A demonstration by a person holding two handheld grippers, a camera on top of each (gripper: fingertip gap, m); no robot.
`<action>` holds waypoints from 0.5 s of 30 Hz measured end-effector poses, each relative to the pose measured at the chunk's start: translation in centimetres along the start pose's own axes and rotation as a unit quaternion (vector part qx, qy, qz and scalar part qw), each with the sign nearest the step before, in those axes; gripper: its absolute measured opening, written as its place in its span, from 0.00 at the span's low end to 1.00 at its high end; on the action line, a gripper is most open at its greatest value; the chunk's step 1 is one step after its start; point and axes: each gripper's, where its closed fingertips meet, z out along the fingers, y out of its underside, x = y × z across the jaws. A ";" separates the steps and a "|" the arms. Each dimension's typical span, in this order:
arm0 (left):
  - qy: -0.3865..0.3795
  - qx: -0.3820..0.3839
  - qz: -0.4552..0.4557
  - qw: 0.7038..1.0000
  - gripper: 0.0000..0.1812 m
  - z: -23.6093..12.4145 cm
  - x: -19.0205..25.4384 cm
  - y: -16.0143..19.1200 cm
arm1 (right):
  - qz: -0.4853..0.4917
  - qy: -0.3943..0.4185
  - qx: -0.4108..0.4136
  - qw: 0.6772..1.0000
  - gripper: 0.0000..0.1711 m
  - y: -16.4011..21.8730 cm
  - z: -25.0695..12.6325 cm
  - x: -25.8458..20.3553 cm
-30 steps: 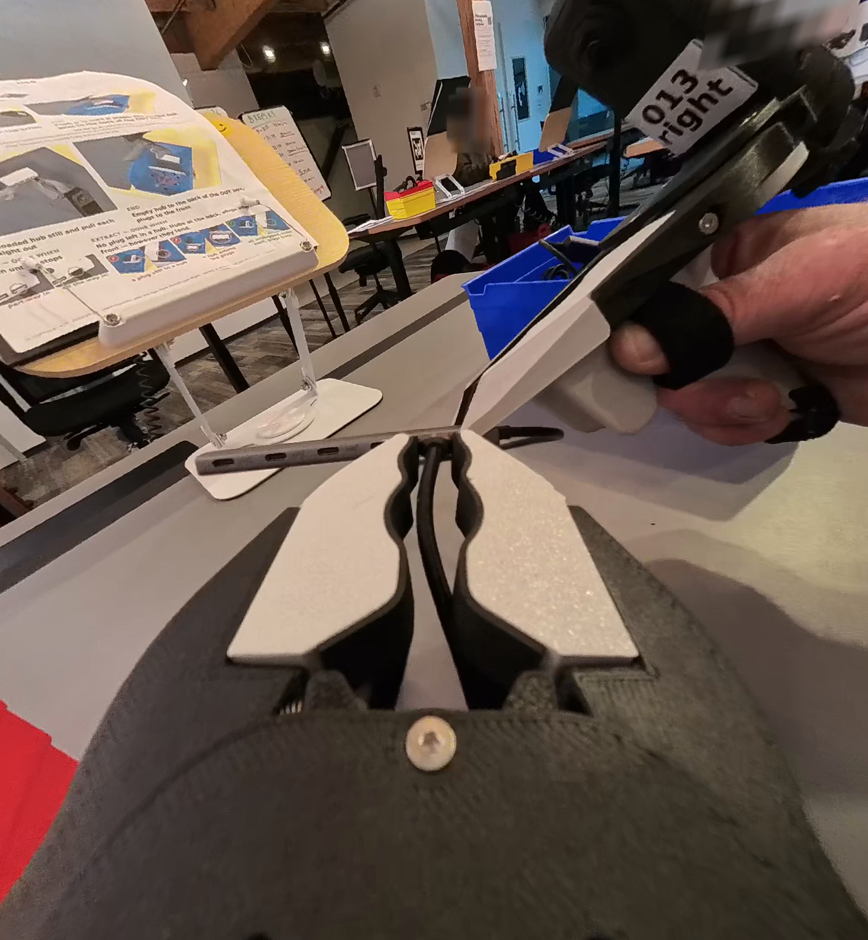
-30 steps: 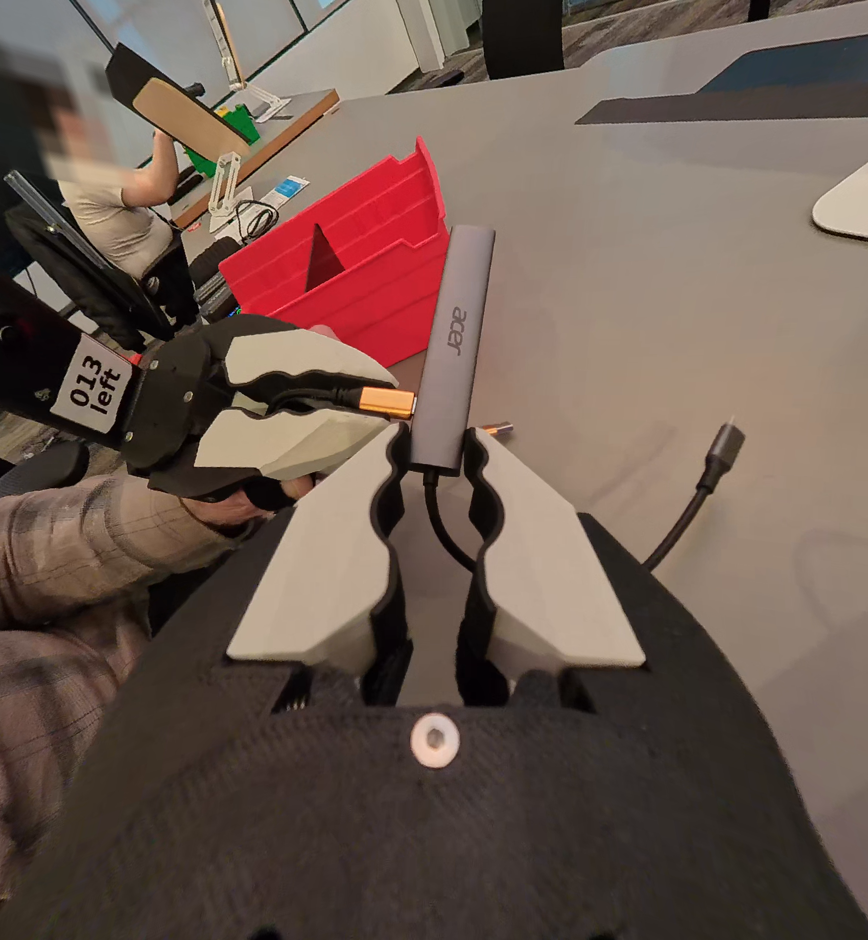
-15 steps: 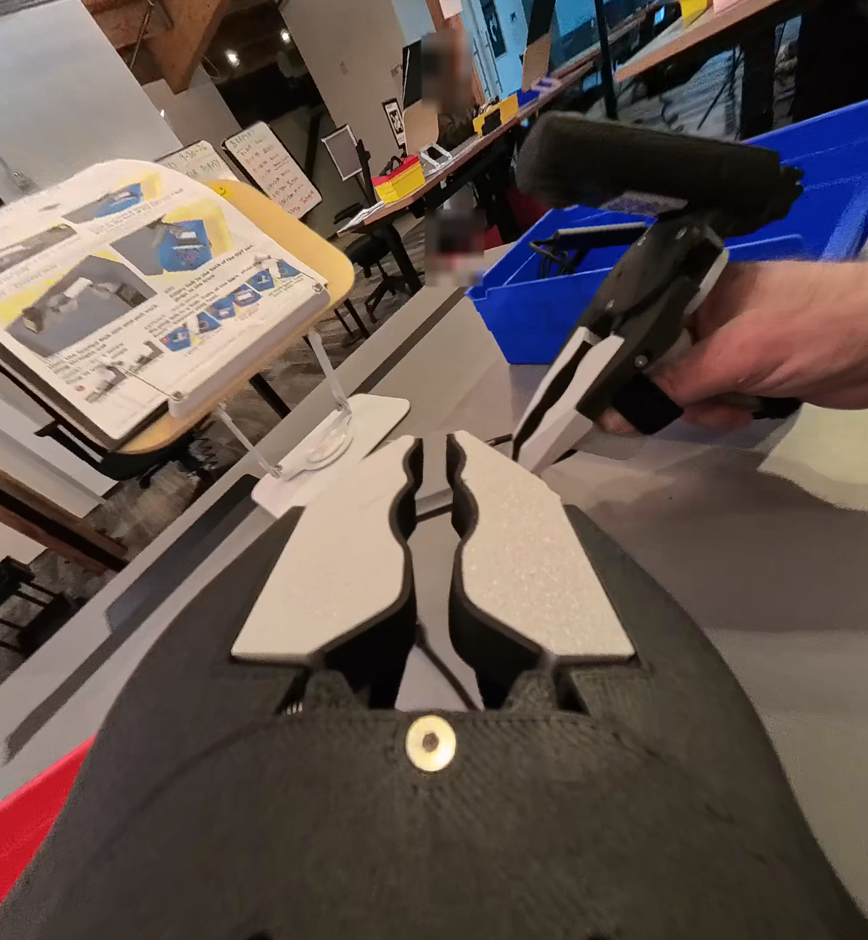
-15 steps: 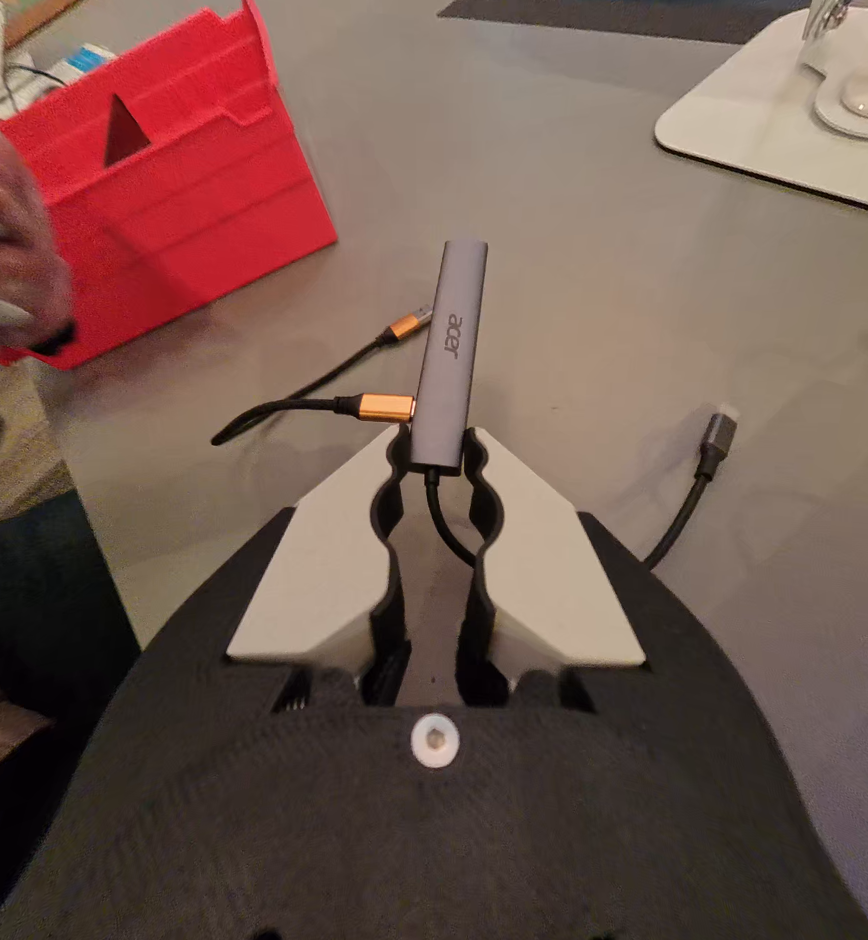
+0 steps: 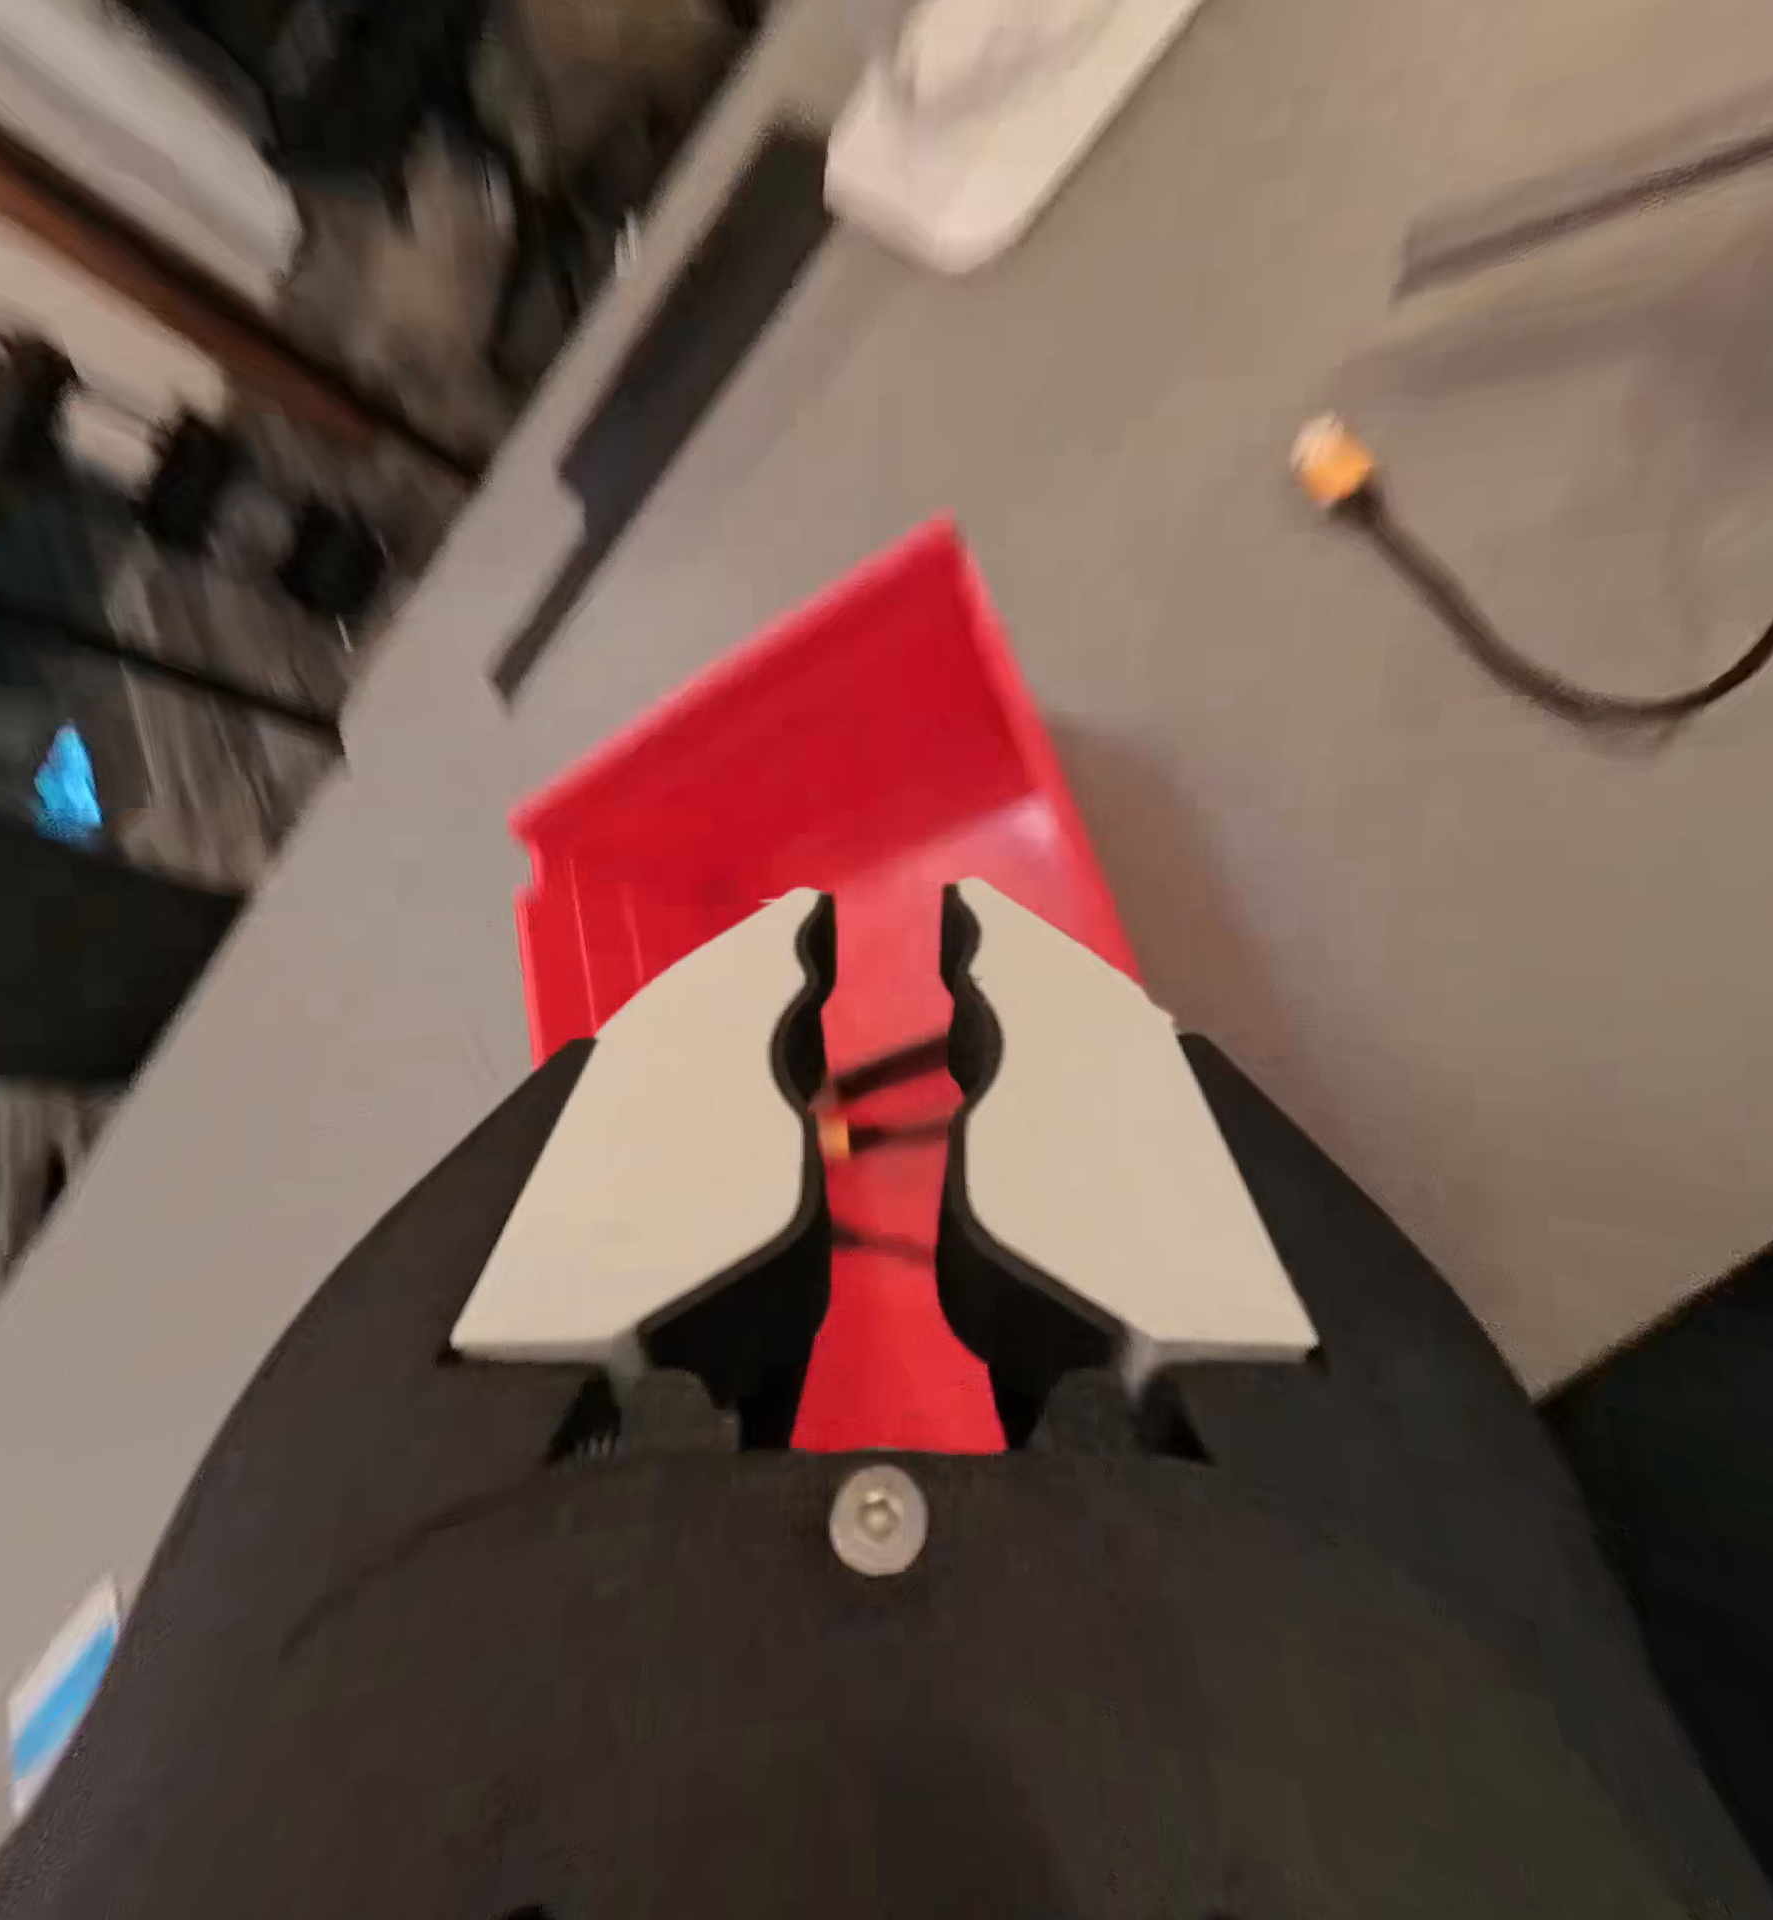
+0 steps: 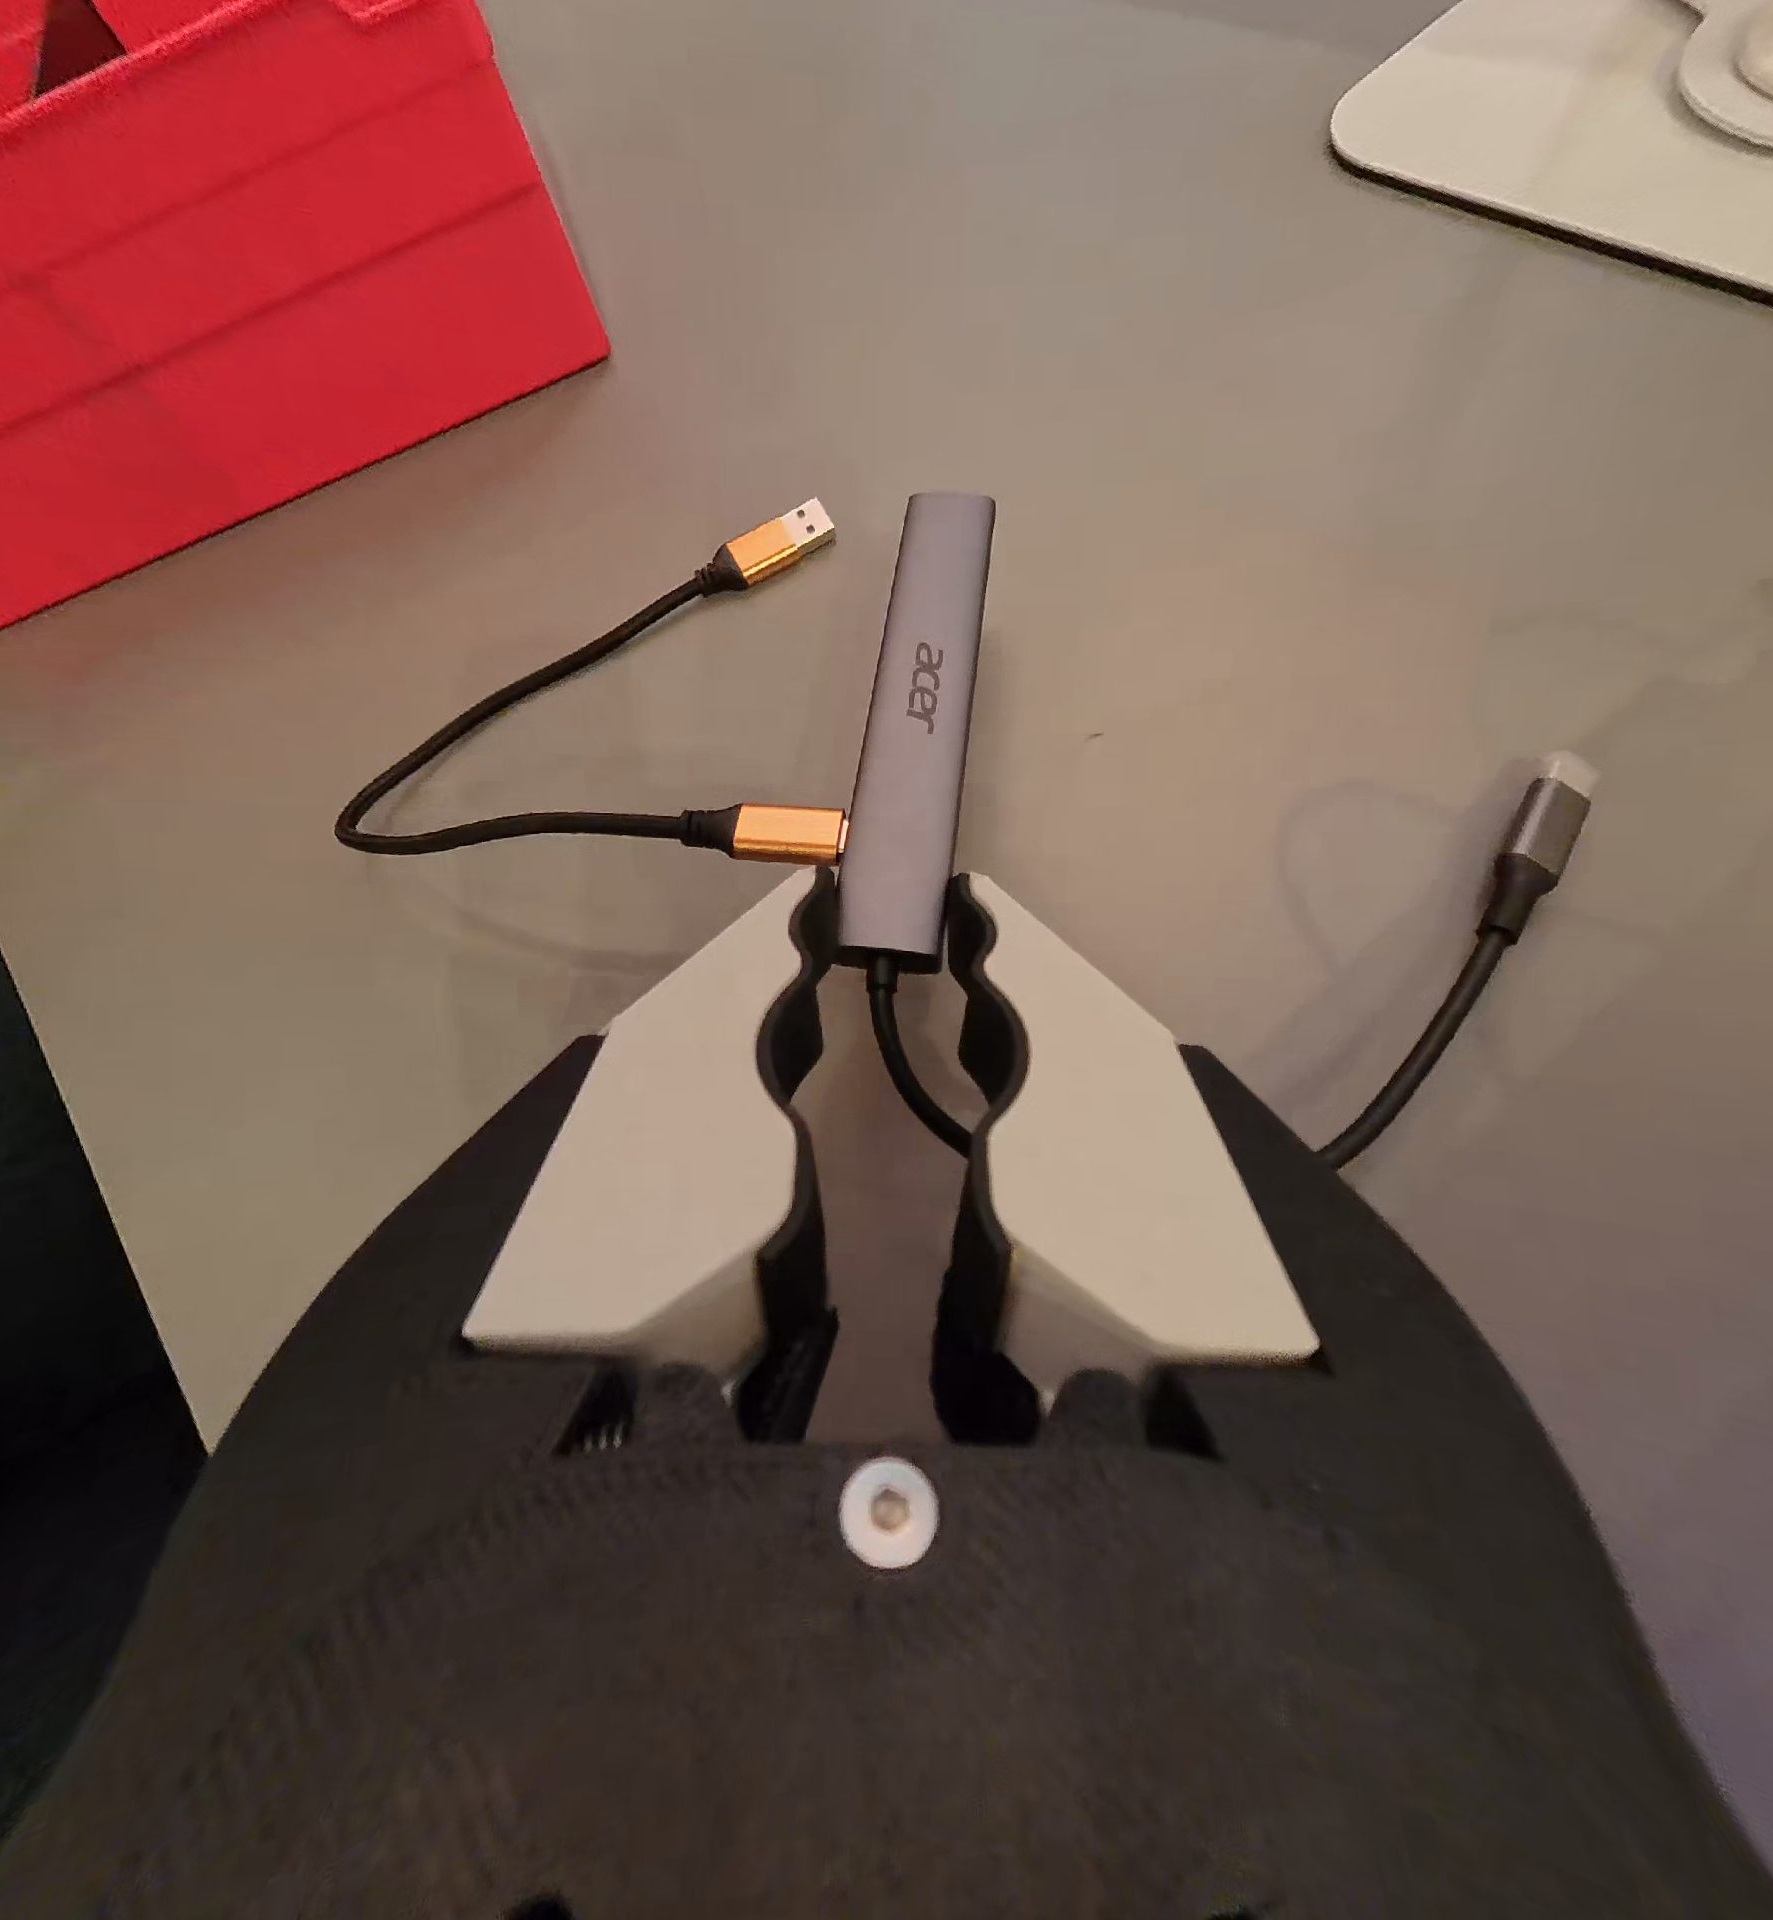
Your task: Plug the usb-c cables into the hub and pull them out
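My right gripper is shut on the near end of the grey hub, which lies on the grey table. A short black cable has one gold plug seated in the hub's left side and its other gold plug lying free. The hub's own lead ends in a grey plug on the right. My left gripper is open over the red bin. A black cable with an orange plug lies in the bin below the fingers. The left wrist view is blurred.
The red bin stands left of the hub. A white stand base sits at the far right and also shows in the left wrist view. The short cable's free plug shows there too. The table's front edge is near. About 35 cm separates my left fingertips from my right.
My left gripper let go of the gold plug, now seated in the hub, swung left over the red bin and opened. My right gripper has kept its hold on the hub.
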 end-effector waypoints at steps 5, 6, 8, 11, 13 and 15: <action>0.045 -0.124 -0.188 0.973 0.16 2.7 0.3 10.4 | 0.004 -0.008 0.001 1.000 0.11 0.5 0.2 -0.1; 0.048 -0.135 -0.210 0.967 0.16 3.4 0.5 11.9 | 0.003 -0.009 0.000 1.000 0.11 0.6 0.3 -0.2; 0.046 -0.160 -0.238 0.957 0.17 4.9 0.8 14.0 | 0.002 -0.012 -0.003 1.000 0.11 0.8 0.2 -0.3; 0.047 -0.184 -0.253 0.949 0.17 7.0 0.9 15.4 | 0.003 -0.014 -0.001 1.000 0.11 0.8 0.2 -0.3; 0.054 -0.192 -0.270 0.942 0.17 8.1 0.6 15.5 | 0.004 -0.015 0.001 1.000 0.11 0.7 0.1 -0.3; 0.052 -0.209 -0.289 0.933 0.17 9.0 0.0 16.1 | 0.004 -0.016 0.002 1.000 0.11 0.7 0.1 -0.3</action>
